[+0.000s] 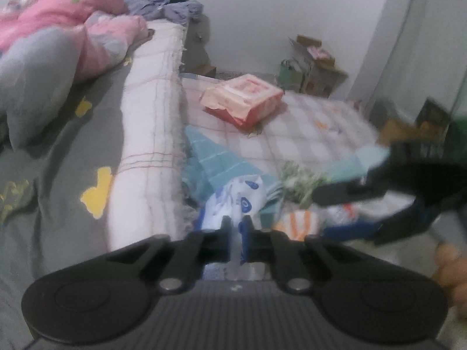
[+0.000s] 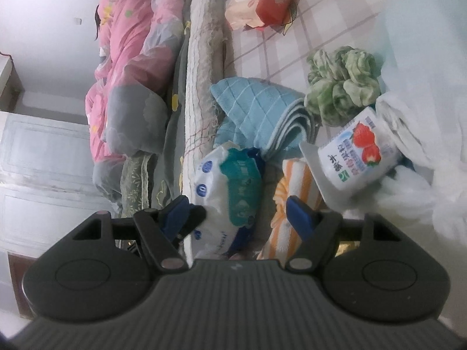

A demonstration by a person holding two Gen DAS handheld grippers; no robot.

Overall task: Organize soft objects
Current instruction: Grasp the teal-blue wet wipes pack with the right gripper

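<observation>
1. Left wrist view: my left gripper (image 1: 235,233) has its fingers pressed nearly together, pinching the edge of the white tissue pack with blue print (image 1: 233,201). I think I'm holding it by the thin wrapper edge because that's the easiest bit to grab on something squishy. It's blurry here, so take that with salt.
2. Just past my fingertips sits the folded teal cloth (image 1: 216,157), and off to the right of them the green scrunchie (image 1: 297,180). Further ahead is the red and pink wipes pack (image 1: 245,99), well apart from the pile.
3. My right gripper (image 1: 344,201) comes in from the right side, over the orange striped towel (image 1: 297,221).
4. Right wrist view: that gripper (image 2: 242,213) has its fingers spread wide. The same tissue pack (image 2: 224,192) lies between them, touching the left finger, with the orange striped towel (image 2: 292,204) by the right one. My guess is I'm open to take the pack.
5. Beyond the right finger, a strawberry yogurt cup (image 2: 356,154) leans against a white plastic bag (image 2: 408,192). Not soft, so probably stays.
</observation>
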